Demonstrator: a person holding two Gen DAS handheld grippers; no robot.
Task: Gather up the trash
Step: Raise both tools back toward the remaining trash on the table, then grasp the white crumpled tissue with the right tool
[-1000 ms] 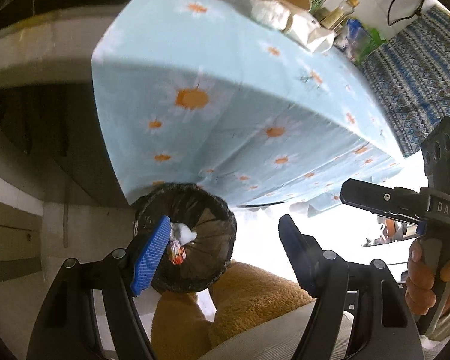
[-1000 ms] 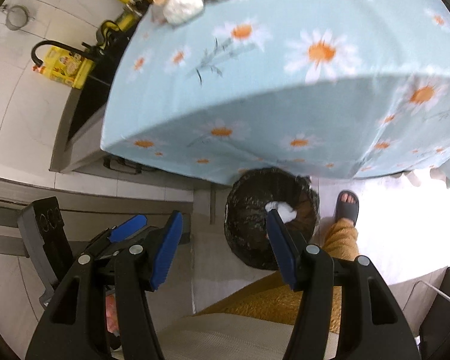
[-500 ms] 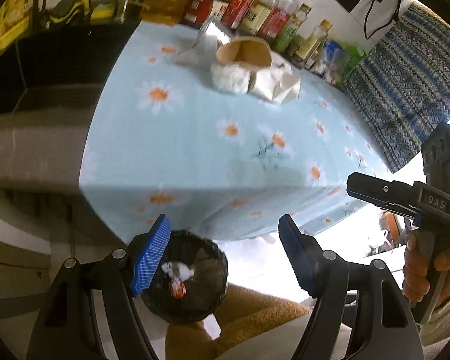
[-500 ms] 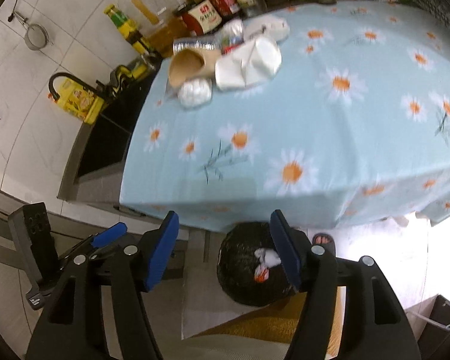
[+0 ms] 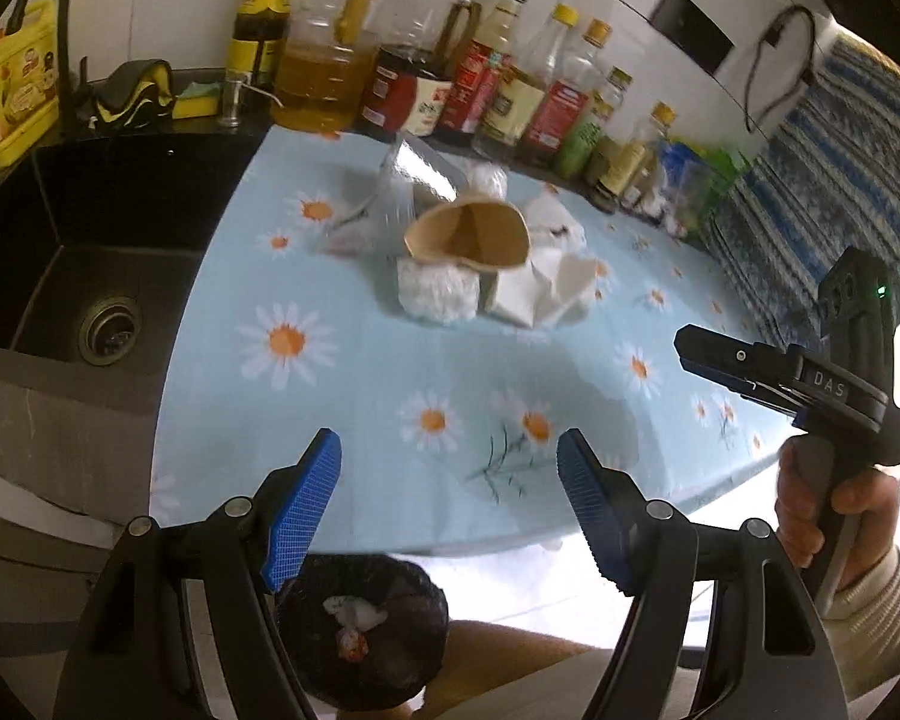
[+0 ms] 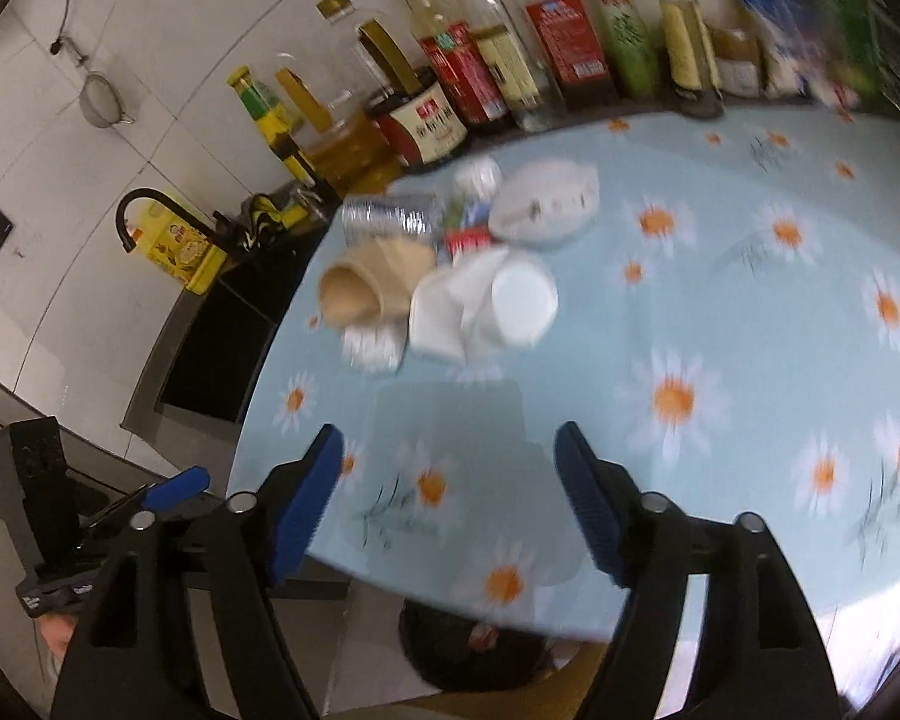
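Trash pile [image 5: 480,264] lies dead ahead of both my jaws, well beyond the tips, near the far side of the counter [image 5: 390,372] in front of the bottle row [image 5: 450,84]. Nearest piece to my left gripper [image 5: 450,510] is the white crumpled wad [image 5: 435,297], straight out and slightly left of centre; the tan paper cup [image 5: 468,234] lies on its side just behind and touching it, mouth turned toward me, long axis running away from the jaws. Crushed white cup [image 5: 540,291] sits just right of the wad. From my right gripper [image 6: 450,510] the same heap sits ahead and left of centre, the white cup [image 6: 486,306] closest, its axis crosswise. Both jaws stand wide apart and hold nothing. Left looks a little nearer and better lined up, so I judge the wad is its pick; the right would have to swing left. Black-lined bin [image 5: 360,636] sits below the counter edge, under the left jaw, with scraps already in it. Compared with a second ago, both views have tilted up from the bin and counter edge to the counter top, and the pile has come from the frame's upper rim to the middle.
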